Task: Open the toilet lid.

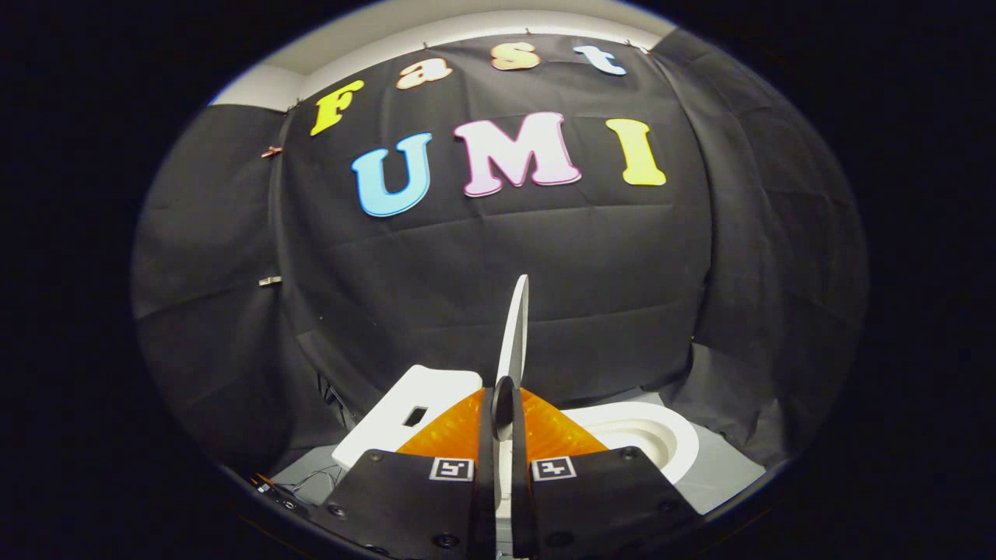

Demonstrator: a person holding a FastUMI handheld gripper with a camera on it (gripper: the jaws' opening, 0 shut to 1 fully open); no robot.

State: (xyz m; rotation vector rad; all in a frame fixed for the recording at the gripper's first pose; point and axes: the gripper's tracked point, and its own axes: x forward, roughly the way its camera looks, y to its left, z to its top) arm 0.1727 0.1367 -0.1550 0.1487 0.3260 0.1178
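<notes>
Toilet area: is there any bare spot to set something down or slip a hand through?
Bare grey floor lies right of the white toilet bowl, bordered by black cloth. Left of the white tank, loose wires crowd the floor. The gripper is shut on the raised white lid, so the middle is blocked.

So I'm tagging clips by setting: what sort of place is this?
Probably a staged booth, not a real bathroom: black cloth wall hangs behind a white toilet, its lid upright and pinched in the gripper, bowl open beside a tank.
</notes>
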